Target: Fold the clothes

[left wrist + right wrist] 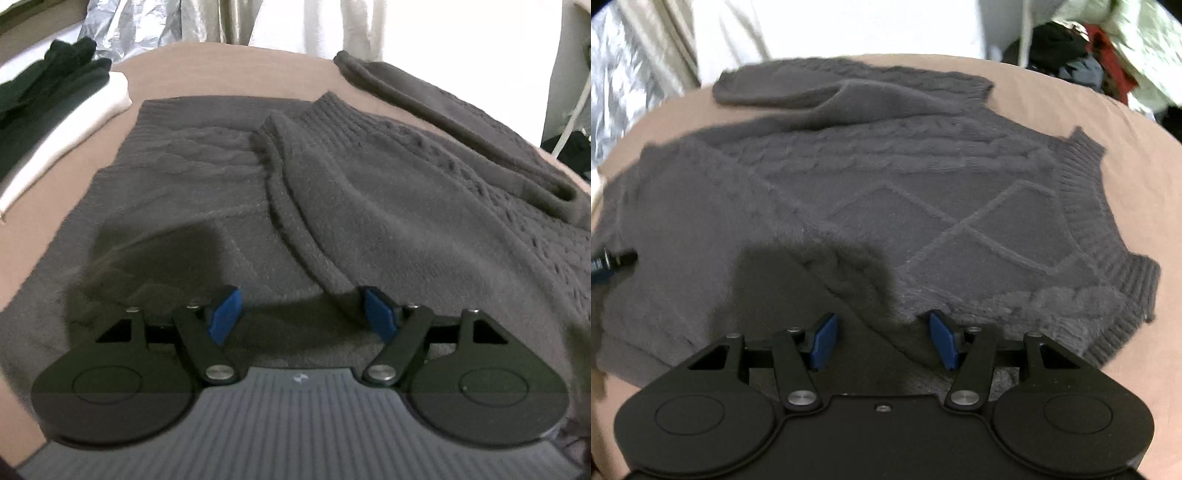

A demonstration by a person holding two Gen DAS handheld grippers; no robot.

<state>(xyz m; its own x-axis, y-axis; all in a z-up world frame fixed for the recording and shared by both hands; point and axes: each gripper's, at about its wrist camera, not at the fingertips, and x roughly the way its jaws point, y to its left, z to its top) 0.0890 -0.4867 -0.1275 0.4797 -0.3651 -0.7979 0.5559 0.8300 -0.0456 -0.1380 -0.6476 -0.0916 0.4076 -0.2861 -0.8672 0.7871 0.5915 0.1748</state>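
A dark grey cable-knit sweater (923,192) lies spread flat on a tan surface (1052,85), with its ribbed hem (1086,199) at the right. One sleeve (798,92) lies folded along the far side. In the left wrist view the same sweater (388,206) has a sleeve (291,192) laid across the body, and a thick folded edge (461,125) lies at the far right. My left gripper (303,314) hangs open just above the knit with the sleeve's end near its right pad. My right gripper (882,339) is open over the sweater's near edge, nothing pinched. The left gripper's tip (613,258) shows at the far left.
A stack of folded clothes, white (66,133) below and black (55,77) on top, sits at the left of the surface. Crinkled silver sheeting (129,29) and pale curtains (831,26) hang behind. A heap of mixed clothes (1082,55) lies beyond the far right corner.
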